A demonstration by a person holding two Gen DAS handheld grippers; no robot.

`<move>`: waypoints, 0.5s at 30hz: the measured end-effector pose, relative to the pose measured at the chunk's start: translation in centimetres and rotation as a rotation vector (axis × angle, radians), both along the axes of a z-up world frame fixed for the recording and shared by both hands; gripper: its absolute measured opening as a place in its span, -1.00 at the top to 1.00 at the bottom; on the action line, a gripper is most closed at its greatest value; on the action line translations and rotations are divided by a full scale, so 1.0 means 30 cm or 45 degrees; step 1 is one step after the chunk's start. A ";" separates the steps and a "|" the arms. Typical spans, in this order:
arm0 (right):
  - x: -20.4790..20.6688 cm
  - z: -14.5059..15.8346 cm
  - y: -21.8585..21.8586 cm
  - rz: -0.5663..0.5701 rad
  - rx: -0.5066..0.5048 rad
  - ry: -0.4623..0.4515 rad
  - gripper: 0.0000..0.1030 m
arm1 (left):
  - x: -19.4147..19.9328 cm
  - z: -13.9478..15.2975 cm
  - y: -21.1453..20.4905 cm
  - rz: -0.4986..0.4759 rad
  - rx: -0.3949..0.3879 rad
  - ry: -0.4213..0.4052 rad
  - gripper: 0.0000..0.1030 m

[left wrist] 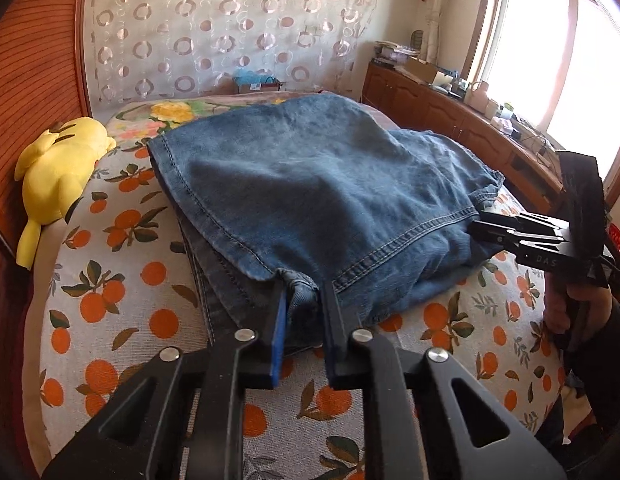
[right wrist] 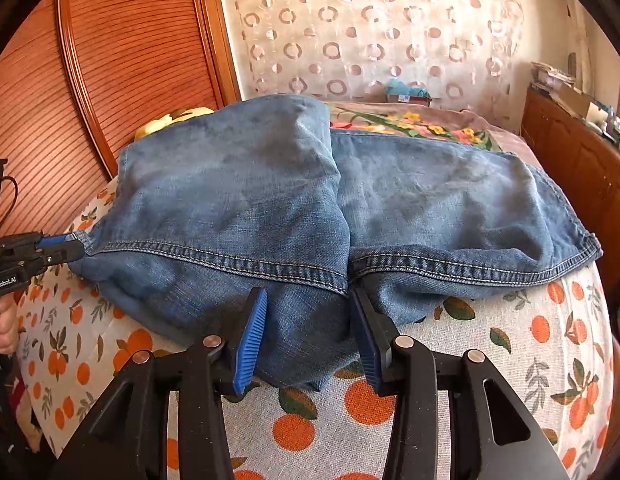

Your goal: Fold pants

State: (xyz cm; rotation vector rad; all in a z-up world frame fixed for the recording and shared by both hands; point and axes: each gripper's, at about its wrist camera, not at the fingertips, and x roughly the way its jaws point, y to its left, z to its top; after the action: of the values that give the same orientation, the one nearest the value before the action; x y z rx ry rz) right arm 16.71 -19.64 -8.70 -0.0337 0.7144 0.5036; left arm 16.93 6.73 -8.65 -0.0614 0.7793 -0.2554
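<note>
The left gripper (left wrist: 303,300) pinches the jeans (left wrist: 318,184) hem; the right gripper (right wrist: 310,312) straddles denim, jaws part-open. Best to close before lifting evenly.

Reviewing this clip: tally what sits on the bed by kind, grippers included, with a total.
Jeans: 1
Yellow plush toy: 1
Grippers: 2, left gripper and right gripper
Total: 4

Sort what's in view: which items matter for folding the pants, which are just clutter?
Job:
jeans
left gripper, pinching the denim edge
right gripper, jaws apart around a fold

Lying about:
yellow plush toy
floral blanket
cardboard box
sideboard clutter
</note>
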 end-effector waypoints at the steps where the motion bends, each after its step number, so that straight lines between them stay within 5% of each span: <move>1: 0.000 -0.001 -0.007 0.001 0.018 0.000 0.14 | -0.010 0.010 0.007 0.026 -0.009 -0.014 0.79; 8: -0.007 -0.003 -0.015 0.007 0.036 -0.035 0.14 | -0.078 0.024 0.071 0.068 -0.012 -0.002 0.78; 15: -0.006 -0.013 -0.026 0.003 0.045 -0.036 0.14 | -0.078 0.021 0.100 0.147 0.018 0.005 0.48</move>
State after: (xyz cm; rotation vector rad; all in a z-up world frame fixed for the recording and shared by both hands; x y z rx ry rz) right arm 16.52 -20.41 -9.09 -0.0090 0.6778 0.5172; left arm 14.60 9.75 -8.02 -0.0933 0.7784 -0.1407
